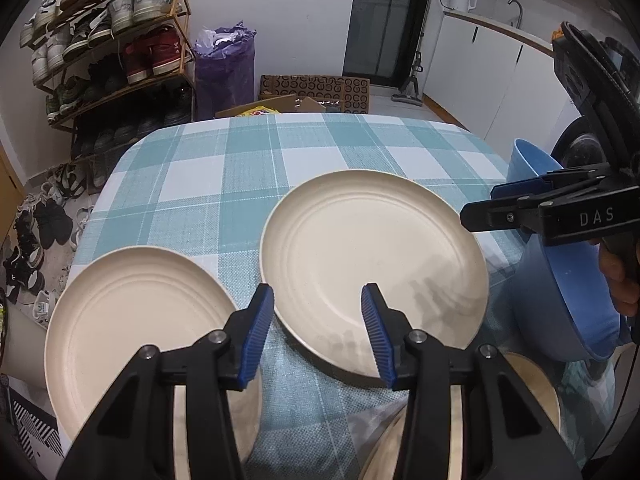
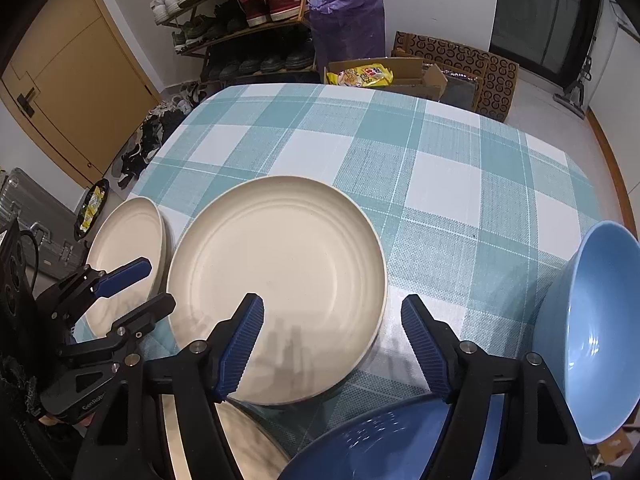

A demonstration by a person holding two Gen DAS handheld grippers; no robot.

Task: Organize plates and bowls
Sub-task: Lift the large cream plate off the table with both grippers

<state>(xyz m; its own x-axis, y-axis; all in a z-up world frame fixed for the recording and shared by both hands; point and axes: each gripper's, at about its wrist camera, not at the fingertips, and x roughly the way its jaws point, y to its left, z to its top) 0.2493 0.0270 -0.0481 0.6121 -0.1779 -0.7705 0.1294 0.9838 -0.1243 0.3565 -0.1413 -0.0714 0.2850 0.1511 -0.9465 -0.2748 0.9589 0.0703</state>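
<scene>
Two cream plates are lying on the checked tablecloth (image 2: 440, 168): the larger plate (image 1: 372, 272) at centre, the second plate (image 1: 144, 332) near the table's left edge. The left gripper (image 1: 318, 332) is hovering released over the larger plate's near rim, gripping nothing. The right gripper (image 2: 332, 344) is standing unclenched, straddling that plate's right rim without pressing it. A light blue bowl (image 2: 600, 328) is sitting at the right; a darker blue bowl (image 2: 380, 440) is lying beneath the right gripper.

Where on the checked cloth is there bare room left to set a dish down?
The far half of the tablecloth, beyond the middle cream plate, is bare to its far edge. A smaller patch lies between that plate and the light blue bowl. The near edge is crowded: left cream plate, more dishes, both tongs.
</scene>
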